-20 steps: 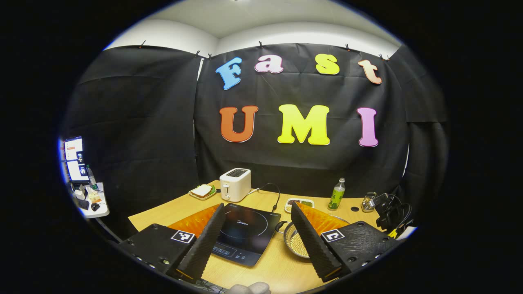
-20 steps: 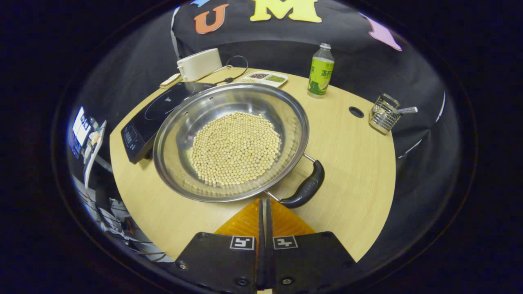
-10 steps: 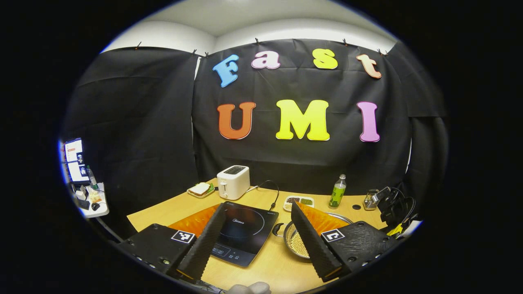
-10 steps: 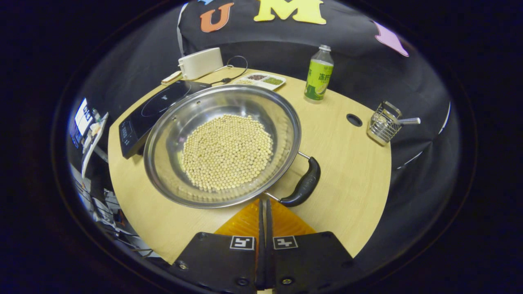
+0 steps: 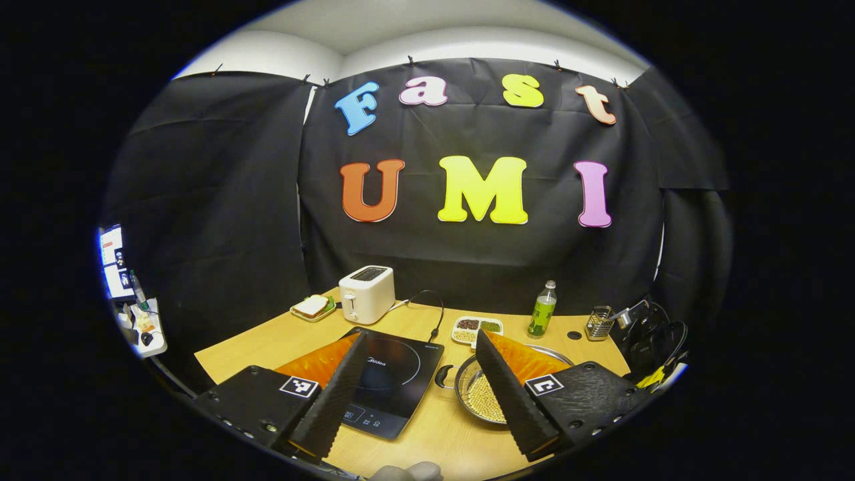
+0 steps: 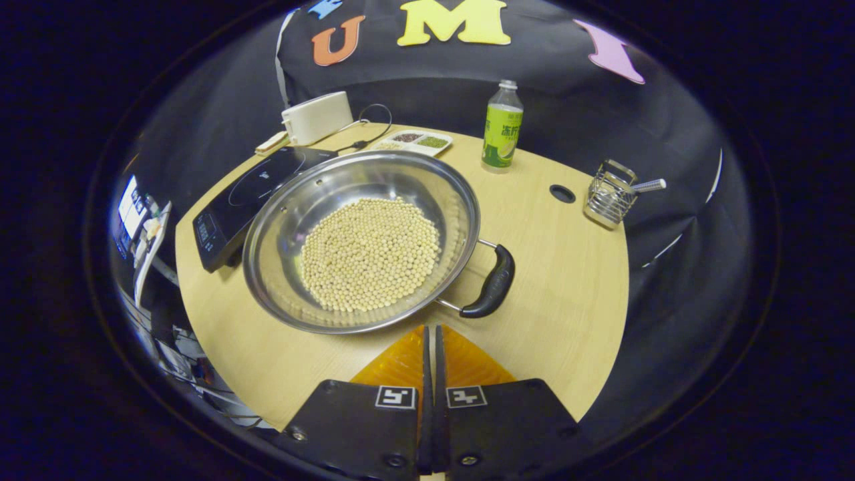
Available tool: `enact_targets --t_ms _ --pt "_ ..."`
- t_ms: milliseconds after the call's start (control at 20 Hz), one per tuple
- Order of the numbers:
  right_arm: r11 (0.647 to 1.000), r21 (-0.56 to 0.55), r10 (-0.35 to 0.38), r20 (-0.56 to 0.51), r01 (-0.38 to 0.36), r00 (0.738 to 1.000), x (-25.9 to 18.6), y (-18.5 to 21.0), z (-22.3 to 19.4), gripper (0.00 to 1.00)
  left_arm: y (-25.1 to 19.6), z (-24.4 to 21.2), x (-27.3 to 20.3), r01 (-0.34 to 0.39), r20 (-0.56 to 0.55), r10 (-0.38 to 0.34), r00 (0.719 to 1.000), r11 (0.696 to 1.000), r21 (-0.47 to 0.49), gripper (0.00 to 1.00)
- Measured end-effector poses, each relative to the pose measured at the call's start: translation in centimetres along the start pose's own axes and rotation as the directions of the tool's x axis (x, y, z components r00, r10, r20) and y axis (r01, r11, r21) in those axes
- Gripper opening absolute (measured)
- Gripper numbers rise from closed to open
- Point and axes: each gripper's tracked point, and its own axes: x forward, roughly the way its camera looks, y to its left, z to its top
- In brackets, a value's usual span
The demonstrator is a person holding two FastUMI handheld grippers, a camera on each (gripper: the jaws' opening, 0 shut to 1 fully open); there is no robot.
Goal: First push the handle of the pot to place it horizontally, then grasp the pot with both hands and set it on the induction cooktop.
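**Pot of beans waits beside the cooktop as two hand-held grippers hang above the bench**

A wooden bench (image 6: 568, 280) is seen spread out ahead of both tools. In the right gripper view, a wide steel pot (image 6: 320, 194), its floor covered by pale round beans (image 6: 369, 252), is set directly ahead of the right hand-held gripper (image 6: 431, 347), whose fingers are pressed together with nothing held between them. The pot's black side handle (image 6: 491, 287) is found just ahead and slightly right of those closed tips, apart from them and lying roughly level with the rim. The induction cooktop (image 6: 250, 194) is placed ahead and to the left, just beside the pot's far-left edge; whether the two touch cannot be told.

In the left gripper view, the left hand-held gripper (image 5: 417, 381) is held wide open and empty, well above the bench. Between and beyond its spread fingers the induction cooktop (image 5: 387, 384) is framed, and the pot (image 5: 477, 397) is partly hidden behind the right-hand finger, its other handle (image 5: 442, 376) pointed toward the cooktop.

Farther ahead, a white toaster (image 5: 366, 302) is stood at the back of the bench, with a plate of sandwich (image 5: 312, 307) to its left. A green bottle (image 6: 501, 130) is stood upright ahead and right of the pot, a divided tray (image 6: 413, 141) of grains beside it, and a wire holder (image 6: 608, 199) farther to the right.
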Motion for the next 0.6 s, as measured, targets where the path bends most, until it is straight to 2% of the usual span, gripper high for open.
enact_targets --t_ms 150,300,400,450,600 --pt "0.999 0.006 -0.036 0.042 0.036 0.998 -1.9 -0.1 0.0 0.05 0.1 -0.2 0.7 0.036 -0.009 -0.036 0.999 0.999 0.012 0.96" --pt "0.997 0.021 -0.077 0.083 0.076 0.994 -3.6 -0.2 0.2 0.12 -0.1 -0.2 1.5 0.08 -0.018 -0.08 0.997 0.996 0.028 0.97" --pt "0.995 0.05 -0.086 0.099 0.081 0.991 -4.6 0.1 0.2 0.29 -0.3 -0.4 2.1 0.113 -0.028 -0.112 0.993 0.993 0.035 0.96" --pt "0.995 0.069 -0.085 0.109 0.078 0.99 -5.1 0.3 0.4 0.44 -0.3 -0.5 2.3 0.13 -0.034 -0.128 0.991 0.991 0.039 0.96" --pt "0.987 0.135 -0.11 0.146 0.091 0.983 -6.1 0.4 1.0 0.6 -0.5 -1.3 3.2 0.169 -0.061 -0.166 0.984 0.984 0.053 0.96"
